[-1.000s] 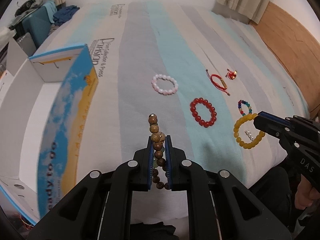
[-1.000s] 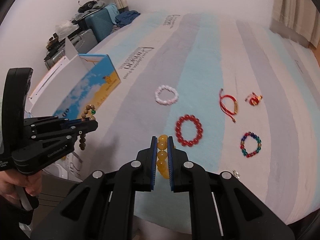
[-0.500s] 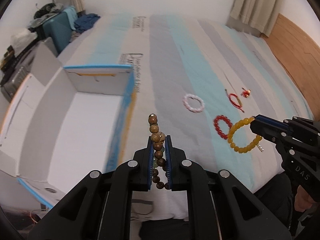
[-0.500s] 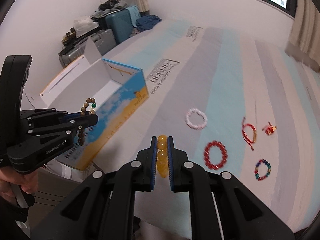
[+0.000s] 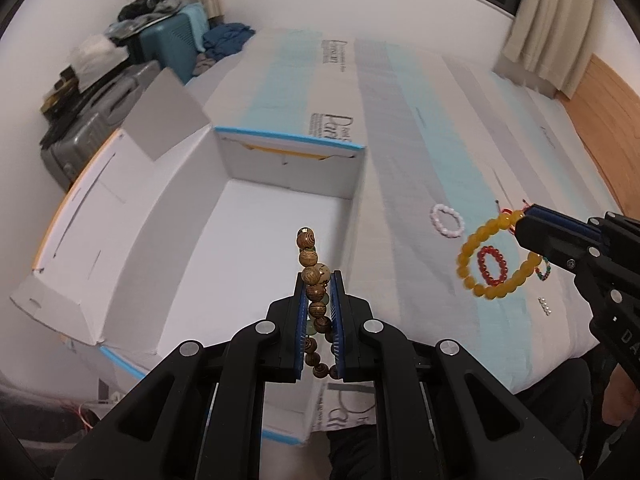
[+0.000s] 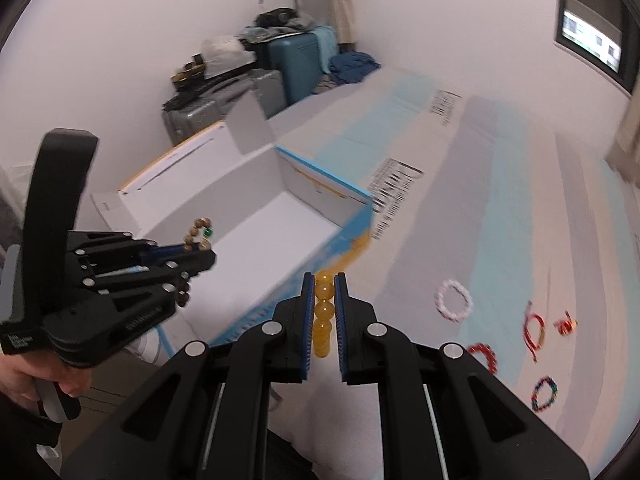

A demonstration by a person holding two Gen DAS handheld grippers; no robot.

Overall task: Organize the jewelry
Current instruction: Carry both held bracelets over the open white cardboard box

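My left gripper is shut on a brown wooden bead bracelet and holds it in the air above the open white cardboard box. It also shows in the right wrist view. My right gripper is shut on a yellow bead bracelet, which hangs in the air to the right of the box in the left wrist view. On the striped bed cover lie a white bead bracelet, a red bead bracelet, a red cord bracelet and a multicolour bead bracelet.
The box has blue and orange outer sides and a raised lid flap. Suitcases with clothes stand by the wall at the left. A small red charm and small silver beads lie on the cover. A curtain hangs at the far right.
Both grippers have risen and swung left towards the box with their bracelets. The box inside is now under the left gripper. The yellow bracelet has been lifted off the bed.
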